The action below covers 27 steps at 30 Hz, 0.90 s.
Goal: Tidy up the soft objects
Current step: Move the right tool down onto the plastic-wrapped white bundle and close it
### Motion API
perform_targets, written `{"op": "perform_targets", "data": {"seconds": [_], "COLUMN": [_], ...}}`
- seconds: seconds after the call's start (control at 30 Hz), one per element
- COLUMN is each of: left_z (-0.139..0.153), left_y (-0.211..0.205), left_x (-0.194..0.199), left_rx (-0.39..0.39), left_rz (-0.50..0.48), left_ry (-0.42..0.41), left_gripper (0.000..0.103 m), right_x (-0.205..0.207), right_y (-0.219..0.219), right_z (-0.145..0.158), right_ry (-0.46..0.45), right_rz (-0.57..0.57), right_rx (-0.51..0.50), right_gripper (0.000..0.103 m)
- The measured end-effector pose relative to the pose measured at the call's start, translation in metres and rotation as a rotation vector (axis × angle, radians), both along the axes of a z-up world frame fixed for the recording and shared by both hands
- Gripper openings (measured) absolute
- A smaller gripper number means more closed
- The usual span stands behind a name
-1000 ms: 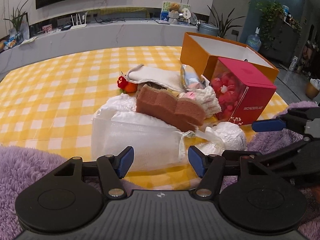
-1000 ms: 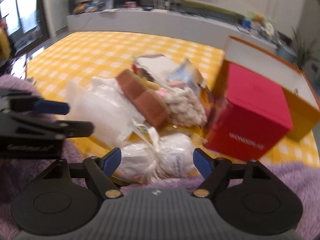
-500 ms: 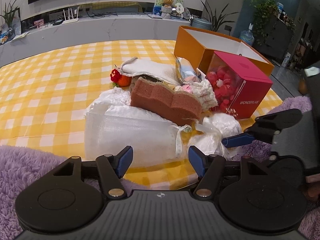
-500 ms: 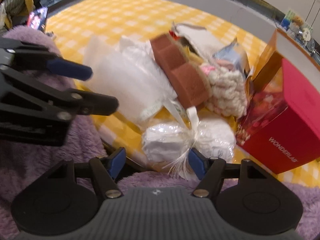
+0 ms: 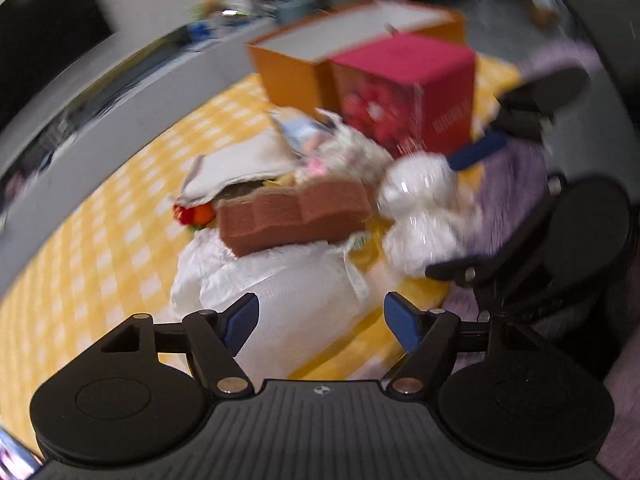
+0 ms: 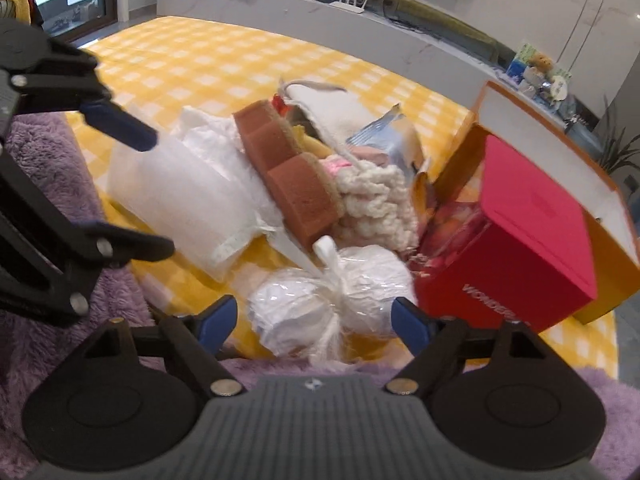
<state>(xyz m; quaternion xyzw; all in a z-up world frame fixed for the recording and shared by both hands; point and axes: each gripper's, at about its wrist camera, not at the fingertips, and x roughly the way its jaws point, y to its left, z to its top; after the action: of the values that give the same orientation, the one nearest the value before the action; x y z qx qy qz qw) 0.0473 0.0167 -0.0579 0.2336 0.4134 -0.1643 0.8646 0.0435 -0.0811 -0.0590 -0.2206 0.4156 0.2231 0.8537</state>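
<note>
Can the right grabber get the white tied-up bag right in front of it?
Probably yes. The right gripper has just been opening, and the white tied bag sits between its fingers, not yet pinched. Nothing lies on top of it.

A heap of soft objects on my yellow-checked tabletop (image 6: 208, 64): a brown sponge (image 6: 294, 172) leaning across a white mesh pouch (image 6: 180, 196), cream knitted yarn (image 6: 376, 204) beside it, a tied white bundle (image 6: 332, 304) nearest me.

Motion blur smears the red box (image 5: 404, 92) lettering unreadable.
</note>
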Motion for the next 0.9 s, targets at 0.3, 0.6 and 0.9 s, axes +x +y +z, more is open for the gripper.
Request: {"op": "perform_targets", "data": {"seconds": [0.3, 0.6, 0.9], "left_z": [-0.025, -0.039, -0.057], "left_y": [-0.008, -0.010, -0.024], "left_x": [0.022, 0.036, 0.042], "left_rx": [0.070, 0.118, 0.269], "left_rz": [-0.038, -0.022, -0.004], "left_ry": [0.107, 0.192, 0.186], "left_gripper": [0.084, 0.084, 0.078], "right_x": [0.020, 0.028, 0.056], "right_y": [-0.003, -0.044, -0.053], "right_z": [-0.024, 0.017, -0.002], "right_ry": [0.011, 0.128, 0.334], "right_rz": [-0.099, -0.302, -0.554], "right_rx": [-0.021, 0.308, 0.477], "right_gripper": [0.085, 0.085, 0.066]}}
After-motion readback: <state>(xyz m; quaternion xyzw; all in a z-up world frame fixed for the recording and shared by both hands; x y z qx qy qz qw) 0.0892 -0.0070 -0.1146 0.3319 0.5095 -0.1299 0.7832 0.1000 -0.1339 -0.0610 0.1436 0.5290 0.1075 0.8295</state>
